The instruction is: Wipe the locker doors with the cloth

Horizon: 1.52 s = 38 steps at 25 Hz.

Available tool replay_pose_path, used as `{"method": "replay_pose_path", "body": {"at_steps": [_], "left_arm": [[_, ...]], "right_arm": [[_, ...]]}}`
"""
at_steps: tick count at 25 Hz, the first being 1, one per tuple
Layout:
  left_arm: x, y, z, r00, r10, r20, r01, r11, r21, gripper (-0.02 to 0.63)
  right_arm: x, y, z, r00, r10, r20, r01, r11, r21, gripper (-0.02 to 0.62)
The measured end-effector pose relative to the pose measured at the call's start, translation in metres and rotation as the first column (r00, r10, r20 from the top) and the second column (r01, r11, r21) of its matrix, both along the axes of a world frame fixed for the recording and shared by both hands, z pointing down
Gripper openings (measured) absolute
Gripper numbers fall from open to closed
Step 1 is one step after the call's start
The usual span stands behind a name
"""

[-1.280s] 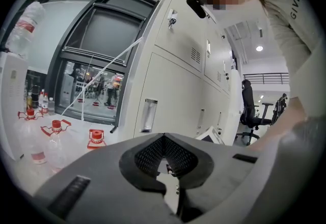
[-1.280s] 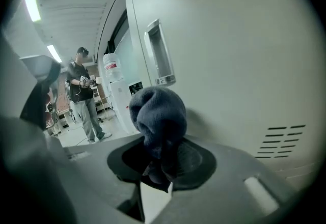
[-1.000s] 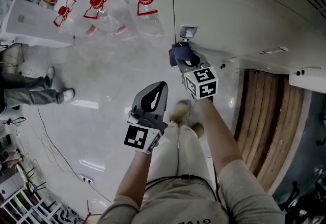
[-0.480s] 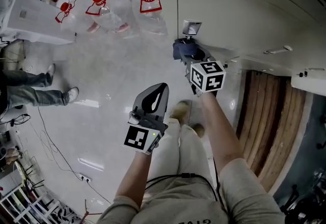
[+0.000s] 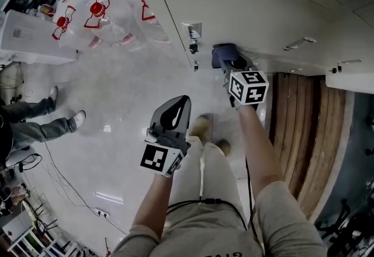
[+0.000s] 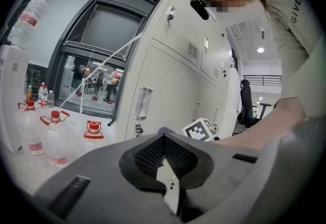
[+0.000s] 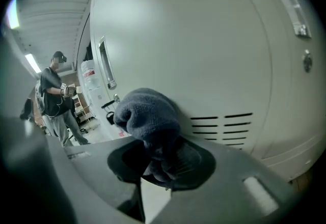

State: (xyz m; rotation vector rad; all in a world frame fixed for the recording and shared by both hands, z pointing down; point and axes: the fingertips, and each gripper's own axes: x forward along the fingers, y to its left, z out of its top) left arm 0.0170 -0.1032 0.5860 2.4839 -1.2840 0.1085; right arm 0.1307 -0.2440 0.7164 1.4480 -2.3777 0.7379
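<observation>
A dark blue cloth (image 5: 224, 52) is bunched in my right gripper (image 5: 228, 62), which is shut on it and holds it against the pale locker door (image 5: 263, 10). In the right gripper view the cloth (image 7: 146, 116) bulges out between the jaws of the right gripper (image 7: 153, 157), just left of the door's vent slots (image 7: 222, 129). My left gripper (image 5: 184, 100) hangs lower and to the left, away from the lockers, shut with nothing in it. Its own view shows the left gripper (image 6: 163, 141) with its jaws together, facing the locker doors (image 6: 168, 65).
Several large water bottles (image 5: 96, 10) with red caps stand on the floor at the upper left, beside a white box (image 5: 29, 31). Another person's legs (image 5: 35, 127) are at the left edge. A label holder (image 5: 193, 30) and a handle (image 5: 301, 44) stick out from the lockers. Cables (image 5: 64, 174) trail across the floor.
My right gripper has slid the cloth to the right along the locker, away from the label holder and onto the door face. The left gripper has stayed where it was.
</observation>
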Motion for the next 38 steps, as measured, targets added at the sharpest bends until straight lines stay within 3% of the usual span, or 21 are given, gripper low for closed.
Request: {"method": "replay_pose_path", "body": {"at_steps": [8, 21, 27, 32, 38], "left_arm": [[0.024, -0.001, -0.002, 0.999, 0.038, -0.008, -0.038, 0.999, 0.002, -0.002], [0.047, -0.003, -0.016, 0.998, 0.052, -0.037, -0.052, 0.999, 0.014, -0.002], [0.043, 0.001, -0.018, 0.998, 0.047, -0.031, -0.047, 0.999, 0.016, -0.002], [0.039, 0.007, -0.015, 0.999, 0.039, -0.021, -0.039, 0.999, -0.002, -0.002], [0.033, 0.008, -0.035, 1.000, 0.006, -0.017, -0.006, 1.000, 0.018, -0.002]], "right_arm": [[0.068, 0.003, 0.006, 0.992, 0.112, -0.050, -0.115, 0.992, -0.049, 0.098], [0.122, 0.007, 0.006, 0.969, 0.244, -0.048, -0.248, 0.962, -0.115, 0.103], [0.146, 0.011, 0.010, 0.941, 0.339, -0.026, -0.339, 0.932, -0.131, 0.103], [0.166, 0.035, 0.004, 0.890, 0.455, 0.032, -0.444, 0.881, -0.165, 0.101], [0.168, 0.071, -0.032, 0.899, 0.435, 0.036, -0.426, 0.892, -0.148, 0.101]]}}
